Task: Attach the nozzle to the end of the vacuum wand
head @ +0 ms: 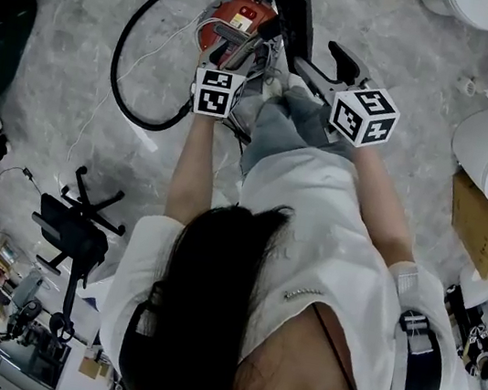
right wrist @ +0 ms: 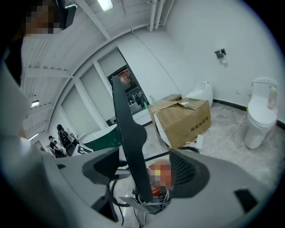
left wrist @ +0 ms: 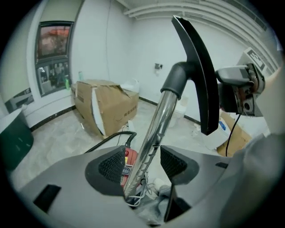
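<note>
The person stands over a red vacuum canister (head: 239, 17) that sits on the grey marbled floor (head: 50, 83), with its black hose (head: 122, 67) looping away across the floor on their left. They hold both grippers out in front, close together above the canister.

The left gripper (left wrist: 142, 165) has its fingers spread, and the chrome vacuum wand (left wrist: 158, 122) runs up between the ribbed pads (left wrist: 111, 165). It stands close to the left-hand pad, but neither pad clamps it. At the wand's upper end a grey elbow socket (left wrist: 178, 78) sits over the tube. From that socket the flat black nozzle (left wrist: 200, 75) reaches up and back down across the wand's end, so the nozzle looks seated on the wand.

The right gripper (right wrist: 147, 167) is spread wide too. The nozzle's narrow black blade passes upright between its fingers, nearer the left one, with a clear gap to the ribbed pad (right wrist: 185, 169) on the other side, so it is not pinched.

A torn cardboard box (right wrist: 182, 118) stands on the floor by the wall, with a white toilet (right wrist: 262, 111) further along that wall. A black office chair (head: 76, 226) stands on the floor to the person's left
</note>
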Available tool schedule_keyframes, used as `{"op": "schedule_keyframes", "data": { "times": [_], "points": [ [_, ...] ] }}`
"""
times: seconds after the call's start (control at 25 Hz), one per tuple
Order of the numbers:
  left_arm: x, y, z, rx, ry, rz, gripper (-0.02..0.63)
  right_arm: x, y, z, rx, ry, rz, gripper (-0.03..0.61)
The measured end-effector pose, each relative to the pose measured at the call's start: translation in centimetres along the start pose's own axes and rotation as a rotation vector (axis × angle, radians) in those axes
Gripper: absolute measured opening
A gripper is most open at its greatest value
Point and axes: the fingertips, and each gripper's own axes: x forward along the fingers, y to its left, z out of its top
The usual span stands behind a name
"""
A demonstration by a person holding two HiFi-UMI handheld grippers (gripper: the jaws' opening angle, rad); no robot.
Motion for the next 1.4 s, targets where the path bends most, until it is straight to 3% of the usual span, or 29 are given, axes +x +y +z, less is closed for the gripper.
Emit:
{"op": "schedule_keyframes", "data": {
  "times": [0.12, 0.32, 0.64, 0.92, 1.2, 1.32, 1.4],
  "points": [
    [-2.3, -0.1, 0.2, -0.052, -0.046, 0.038, 0.233, -0.5, 0.6, 0.3, -0.011, -0.017, 0.018, 0.339],
    [-5.7, -1.2, 2.1, -0.039, -0.109, 0.061, 0.233, -1.4, 1.4, 1.1, -0.025, -0.051, 0.04, 0.339],
    [-11.4, -2.8, 7.0, -0.177, -0.326, 0.12, 0.233, -3.3, 2.3, 1.9, -0.032, -0.087, 0.067, 0.339],
    [-13.4, -5.8, 7.9, -0.207, -0.373, 0.11, 0.23, -4.0, 3.3, 2.5, -0.072, -0.112, 0.072, 0.337],
    [-15.6, -8.0, 9.3, -0.221, -0.441, 0.121, 0.14, -5.1, 5.3, 2.2, -0.116, -0.114, 0.098, 0.337],
    [-16.3, -7.8, 9.6, -0.187, -0.438, 0.169, 0.062, -5.5, 6.2, 2.6, -0.115, -0.136, 0.1, 0.336],
    [-16.6, -7.9, 10.0, -0.157, -0.445, 0.182, 0.046, -5.7, 6.6, 2.6, -0.133, -0.142, 0.093, 0.317]
  ]
}}
